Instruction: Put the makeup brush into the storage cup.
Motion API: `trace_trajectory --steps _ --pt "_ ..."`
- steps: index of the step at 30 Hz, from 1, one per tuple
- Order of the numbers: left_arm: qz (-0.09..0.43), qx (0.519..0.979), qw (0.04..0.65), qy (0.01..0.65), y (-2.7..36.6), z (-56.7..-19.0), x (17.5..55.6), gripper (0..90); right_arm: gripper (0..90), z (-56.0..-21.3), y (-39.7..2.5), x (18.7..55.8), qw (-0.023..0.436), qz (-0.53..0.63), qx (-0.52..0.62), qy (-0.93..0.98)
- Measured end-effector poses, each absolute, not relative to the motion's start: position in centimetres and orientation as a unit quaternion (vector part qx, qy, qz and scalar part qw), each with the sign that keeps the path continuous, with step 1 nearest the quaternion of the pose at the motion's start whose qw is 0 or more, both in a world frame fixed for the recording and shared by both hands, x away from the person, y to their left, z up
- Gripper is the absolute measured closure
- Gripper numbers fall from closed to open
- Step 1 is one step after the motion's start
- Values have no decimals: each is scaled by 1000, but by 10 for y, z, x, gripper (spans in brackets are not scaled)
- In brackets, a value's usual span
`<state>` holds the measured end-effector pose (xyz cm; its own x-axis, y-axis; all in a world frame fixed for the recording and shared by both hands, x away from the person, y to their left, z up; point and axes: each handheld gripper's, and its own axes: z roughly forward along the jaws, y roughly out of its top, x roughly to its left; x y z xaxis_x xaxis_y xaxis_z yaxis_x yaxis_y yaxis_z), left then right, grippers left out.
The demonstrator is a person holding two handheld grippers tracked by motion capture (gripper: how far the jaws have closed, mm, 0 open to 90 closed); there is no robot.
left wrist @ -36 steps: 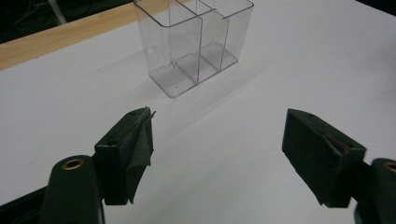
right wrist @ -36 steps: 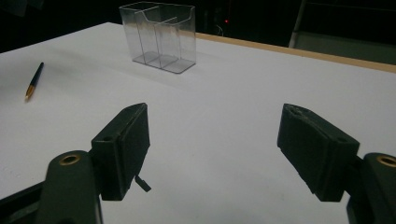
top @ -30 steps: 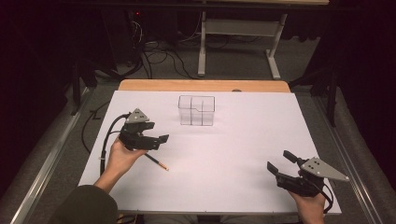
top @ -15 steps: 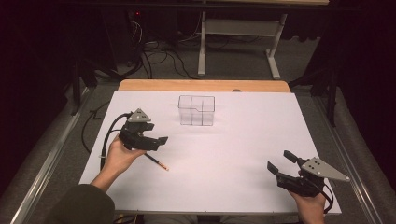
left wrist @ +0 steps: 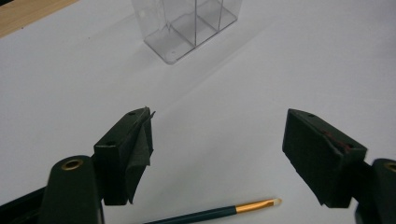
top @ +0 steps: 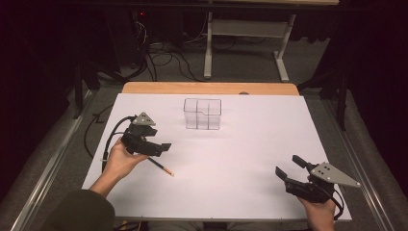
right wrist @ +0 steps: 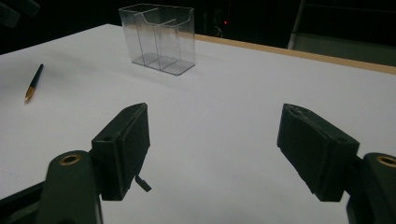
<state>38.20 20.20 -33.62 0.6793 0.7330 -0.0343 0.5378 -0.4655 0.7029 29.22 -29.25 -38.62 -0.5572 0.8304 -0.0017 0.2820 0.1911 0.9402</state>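
We see the left gripper [top: 159, 147] at the left middle of the high view, held in the person's left hand [top: 120, 161] over the white table sheet [top: 240, 159]. Its jaws stand wide apart with nothing between them. Just below it in that frame lies a dark pencil-like stick [top: 161, 166] with a gold band and pale tip, flat on the sheet; in the left gripper view it sits at the bottom centre [left wrist: 219, 213], between the jaws but lower, and we cannot tell whether anything touches it.

The right gripper [top: 288, 169] rests at the lower right of the high view, jaws also wide and empty.

A clear plastic organiser box [top: 202, 113] with compartments stands upright at upper centre, well apart from both grippers, and looks empty.
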Motion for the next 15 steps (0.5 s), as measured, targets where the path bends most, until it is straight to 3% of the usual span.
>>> trace_trajectory --steps 15 --pt "133 867 315 362 200 -329 382 243 268 -385 -292 291 272 507 383 723"
